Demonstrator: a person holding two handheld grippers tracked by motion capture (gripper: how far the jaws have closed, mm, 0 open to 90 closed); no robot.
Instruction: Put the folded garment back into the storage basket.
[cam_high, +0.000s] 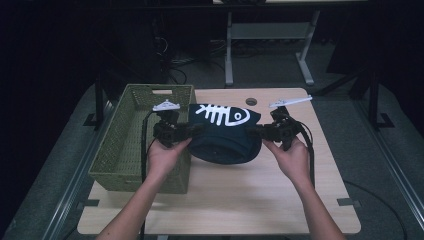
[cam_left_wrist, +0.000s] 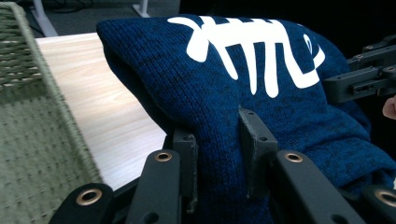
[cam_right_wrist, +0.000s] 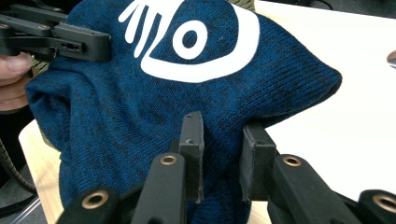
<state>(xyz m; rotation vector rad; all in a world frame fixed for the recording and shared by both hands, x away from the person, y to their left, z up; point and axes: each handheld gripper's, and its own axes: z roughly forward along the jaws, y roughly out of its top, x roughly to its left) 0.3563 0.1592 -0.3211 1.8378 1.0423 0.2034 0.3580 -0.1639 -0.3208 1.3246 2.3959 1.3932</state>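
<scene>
A folded dark blue knit garment (cam_high: 225, 135) with a white fish-skeleton print hangs between my two grippers, sagging a little above the wooden table (cam_high: 240, 200). My left gripper (cam_high: 192, 131) is shut on its left edge, right beside the green basket (cam_high: 125, 150). In the left gripper view the jaws pinch a fold of the blue garment (cam_left_wrist: 261, 93), with the left gripper (cam_left_wrist: 222, 140) closed on the cloth. My right gripper (cam_high: 251, 131) is shut on the right edge. The right gripper view shows the right gripper (cam_right_wrist: 222, 149) clamped on the blue garment (cam_right_wrist: 154, 107).
The green woven basket stands on the table's left side, its wall (cam_left_wrist: 32, 154) close to my left gripper. A round hole (cam_high: 251, 101) is in the table near its far edge. Desk legs and cables stand on the dark floor beyond.
</scene>
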